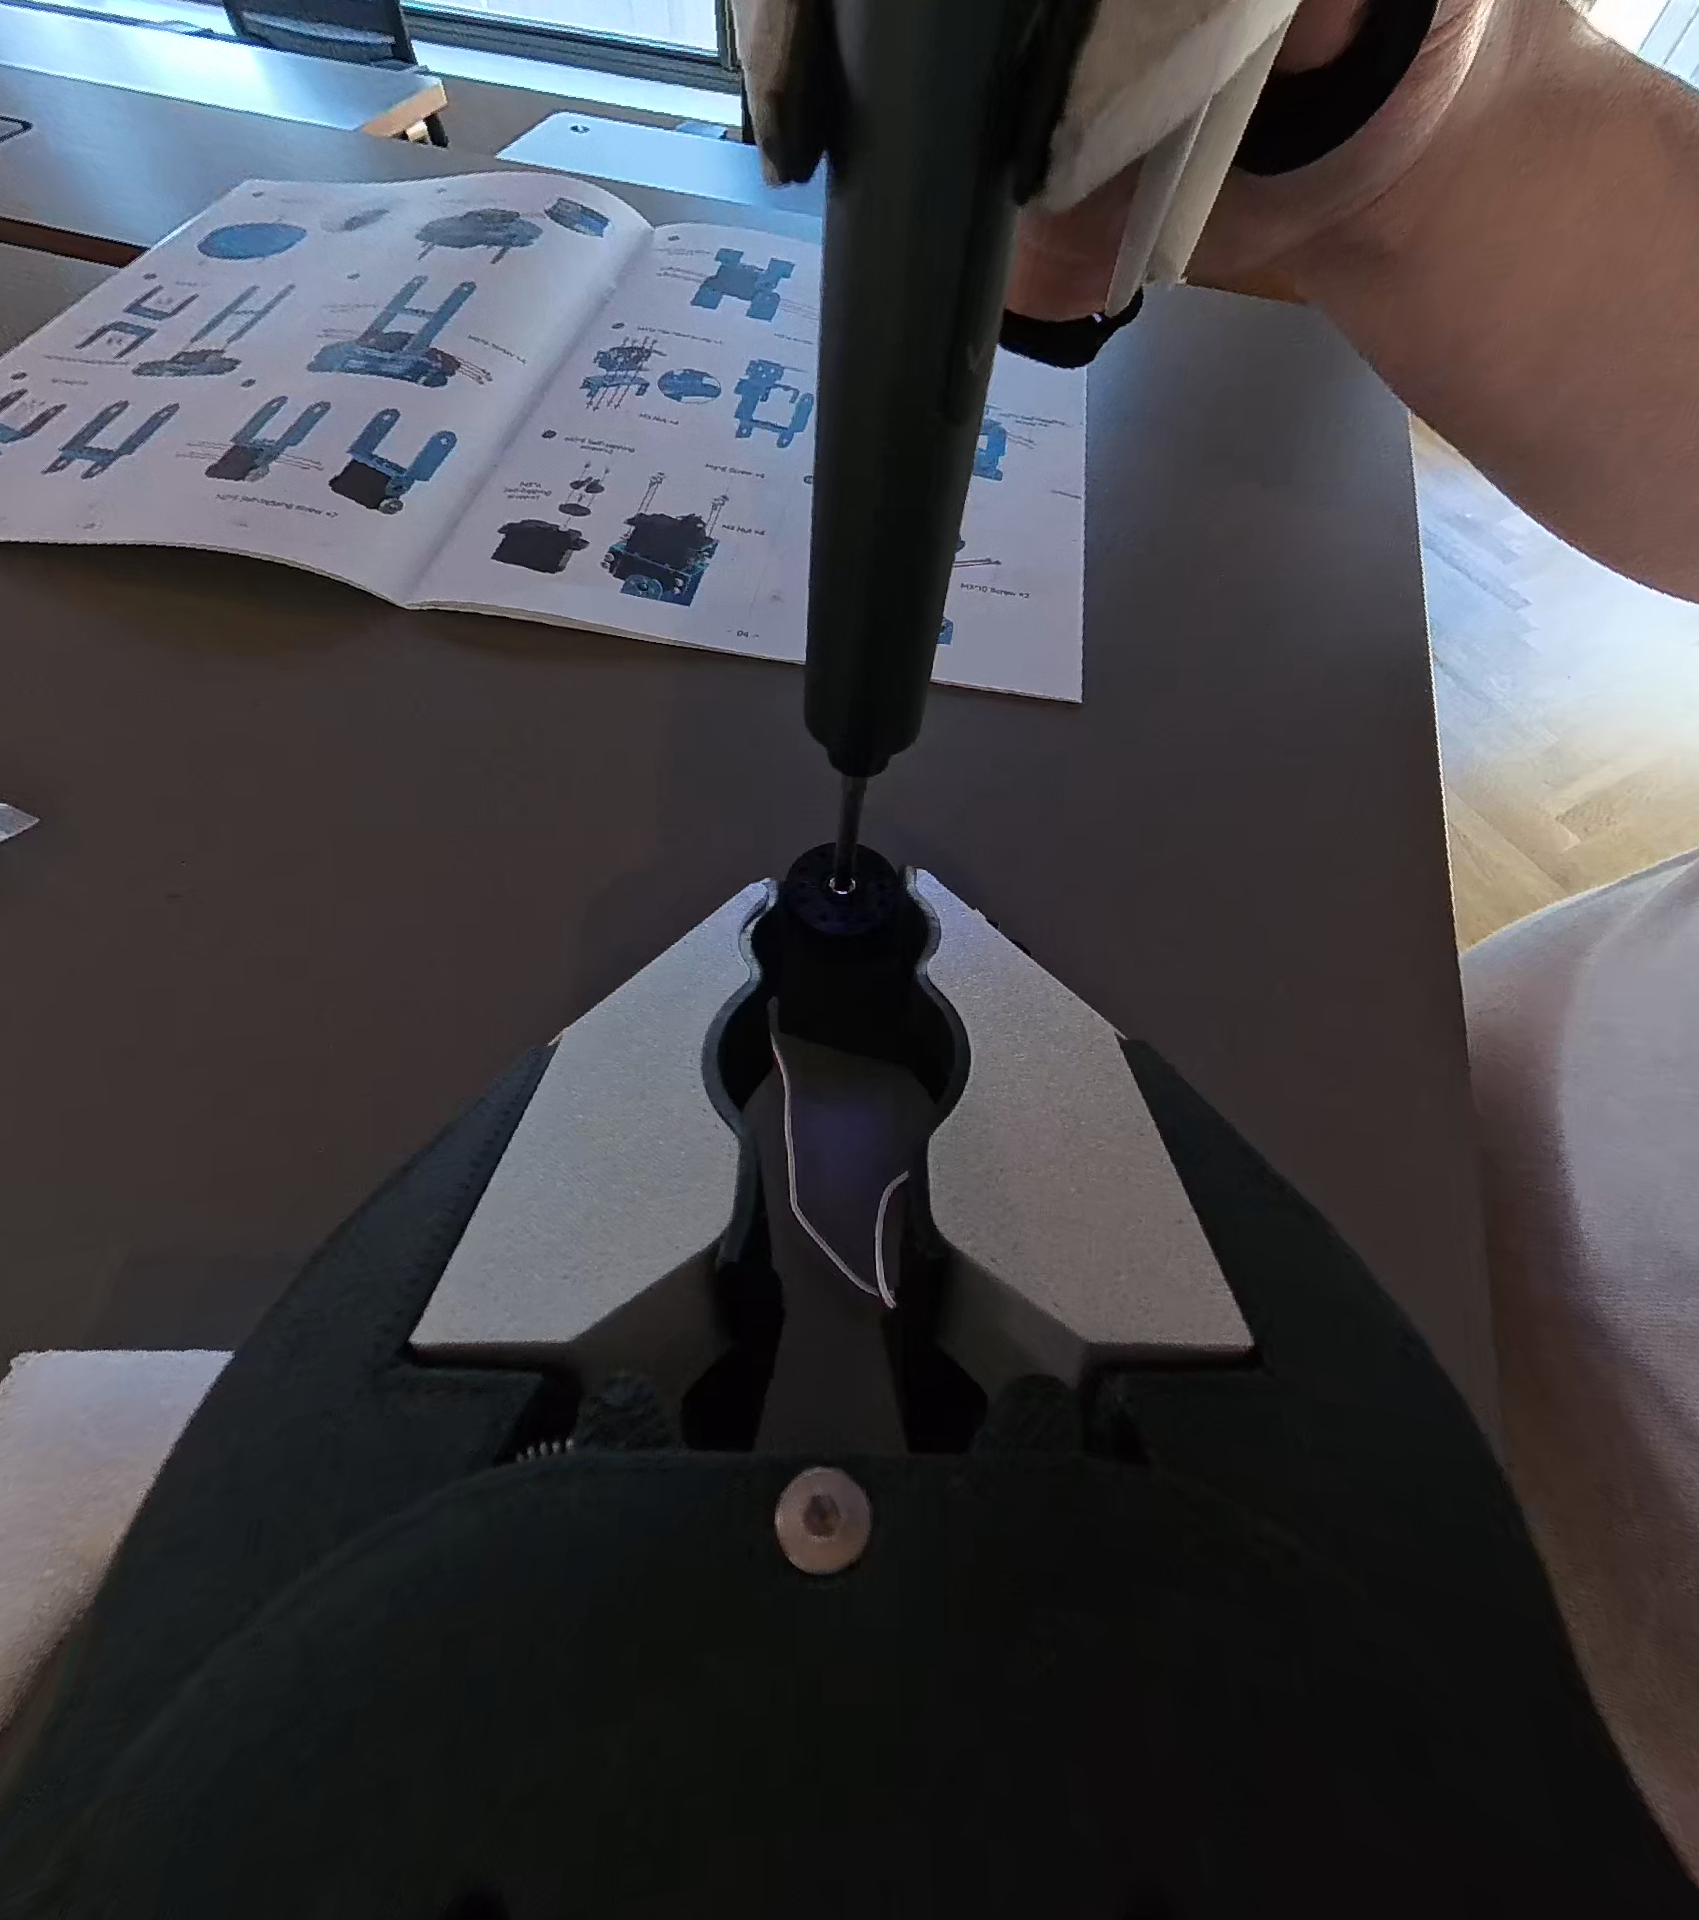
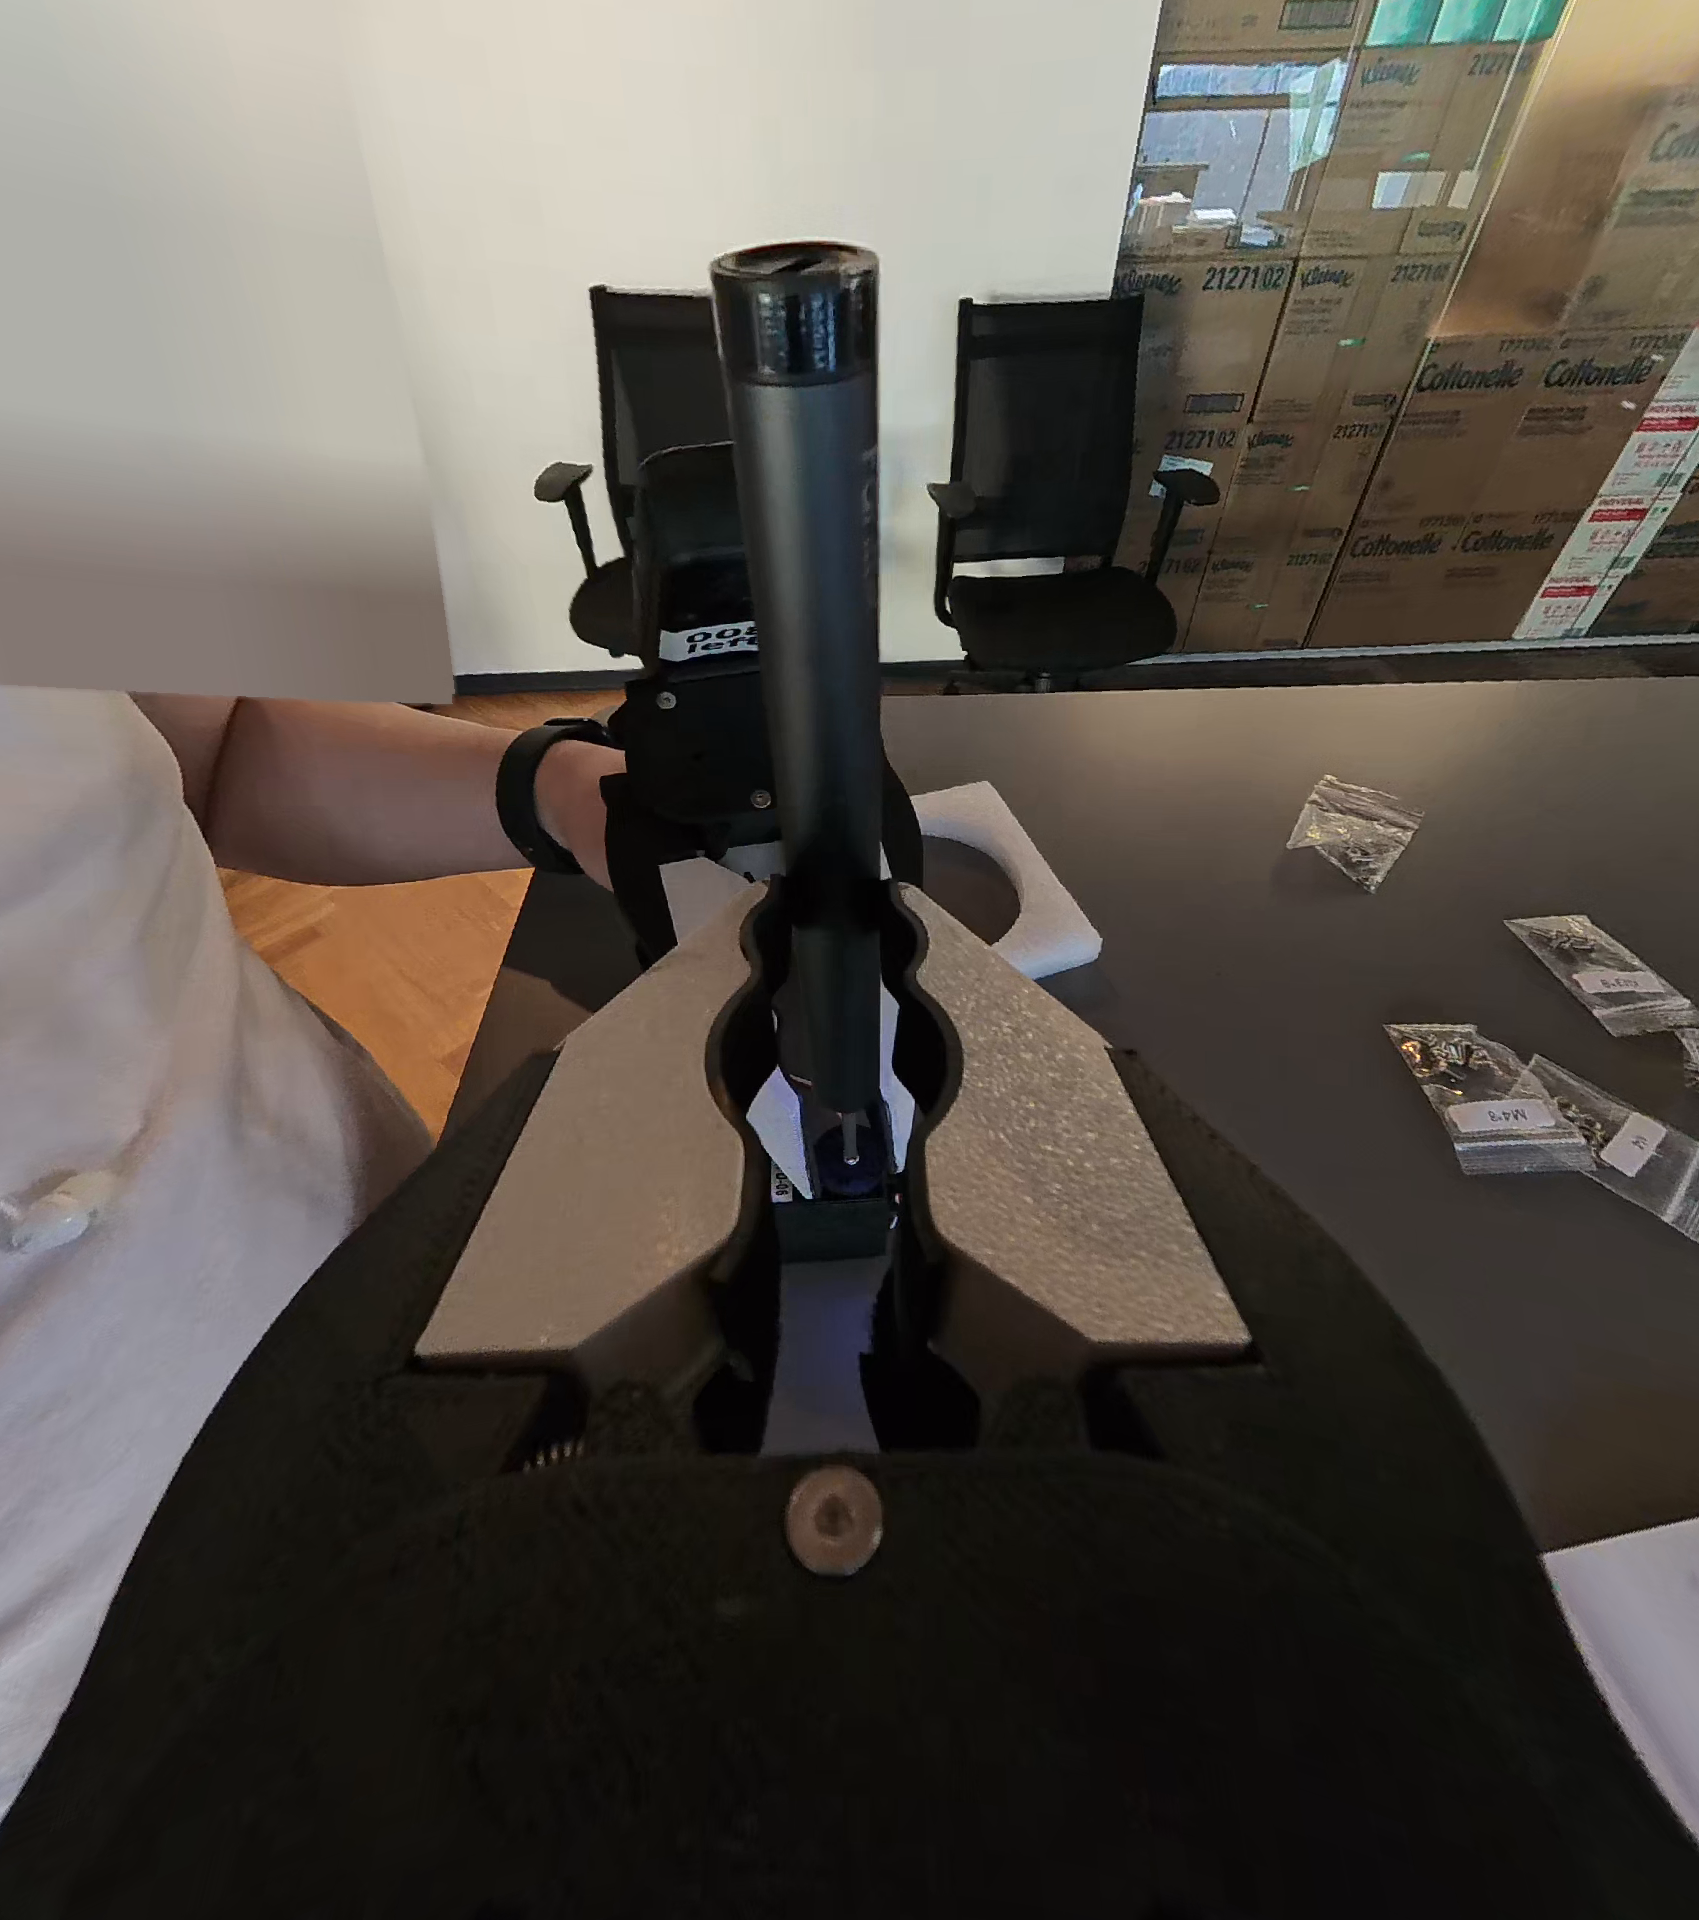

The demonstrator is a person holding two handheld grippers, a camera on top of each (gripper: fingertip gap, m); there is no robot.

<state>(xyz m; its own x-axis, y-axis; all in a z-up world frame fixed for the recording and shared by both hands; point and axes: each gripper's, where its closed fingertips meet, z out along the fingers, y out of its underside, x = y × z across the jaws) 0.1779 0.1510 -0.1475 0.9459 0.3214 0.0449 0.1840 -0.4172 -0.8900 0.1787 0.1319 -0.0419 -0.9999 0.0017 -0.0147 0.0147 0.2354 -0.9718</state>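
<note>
Tongs on my left [image 1: 840, 935] are clenched on a small black servo motor [image 1: 840, 977], its round horn [image 1: 840, 883] poking out at their tips. My right tongs [image 2: 832, 925] grasp a dark electric screwdriver [image 2: 814, 623] by its barrel; its bit [image 1: 850, 831] drops straight onto the horn's centre. Beyond my left tongs an open instruction booklet [image 1: 357, 395] lies on the dark surface [image 1: 409, 831]. Right of my right tongs lie small bags of screws [image 2: 1593, 1081], and a white foam piece [image 2: 1011, 894] sits ahead.

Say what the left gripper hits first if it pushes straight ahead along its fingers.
Likely the open instruction booklet lying on the table ahead. The left gripper holds a small black part; depth is unclear.
</note>
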